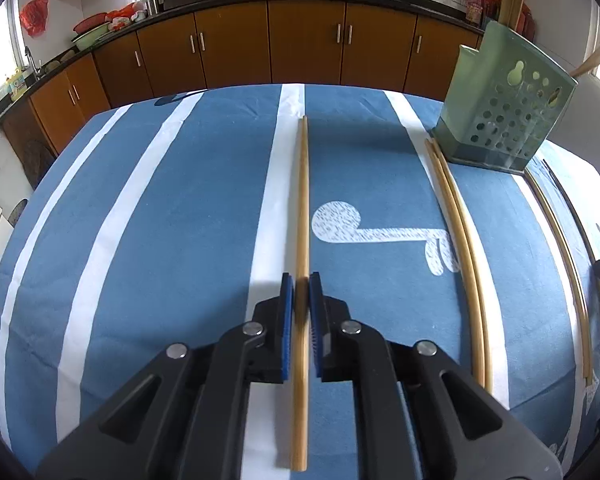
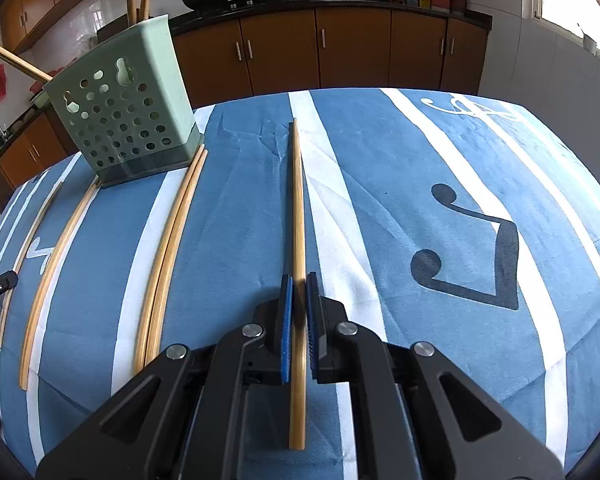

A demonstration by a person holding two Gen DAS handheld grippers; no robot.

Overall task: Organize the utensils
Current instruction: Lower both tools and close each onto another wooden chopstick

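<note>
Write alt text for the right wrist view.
The right hand-held gripper straddles a single chopstick lying on a blue and white striped tablecloth. To the left, more chopsticks lie beside a green perforated utensil holder.

Each tool straddles one long wooden chopstick (image 1: 302, 208) (the other one (image 2: 298, 216) lies pointing the same way) flat on the striped surface. A chopstick pair (image 1: 458, 232) lies beside the upright pale green perforated holder (image 1: 508, 108), with a few chopsticks already standing inside.
</note>
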